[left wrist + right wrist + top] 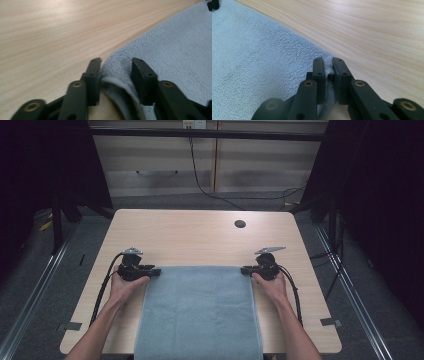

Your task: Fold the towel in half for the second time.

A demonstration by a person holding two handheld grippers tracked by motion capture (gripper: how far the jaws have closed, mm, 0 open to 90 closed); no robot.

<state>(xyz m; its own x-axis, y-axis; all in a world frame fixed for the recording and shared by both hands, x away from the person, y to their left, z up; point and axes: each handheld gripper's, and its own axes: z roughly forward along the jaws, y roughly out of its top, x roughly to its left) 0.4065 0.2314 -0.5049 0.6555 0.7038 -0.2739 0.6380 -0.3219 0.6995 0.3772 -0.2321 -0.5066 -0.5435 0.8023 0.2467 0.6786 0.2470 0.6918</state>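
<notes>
A rectangular light-wood-grain table with rounded corners (pixel 200 237) stands on a dark grey carpeted floor (pixel 45 285), with a round black cable port (pixel 240 224) set near its far right edge. Behind the table, pale beige cabinet fronts (pixel 165 162) span the back wall beneath a black horizontal bar (pixel 210 134), and a thin black cable (pixel 200 182) hangs down across them to the floor. Dark black curtains (pixel 385 195) enclose both sides, silver metal floor rails (pixel 350 290) run alongside the table, and small grey tape strips (pixel 332 322) mark its near corners.
</notes>
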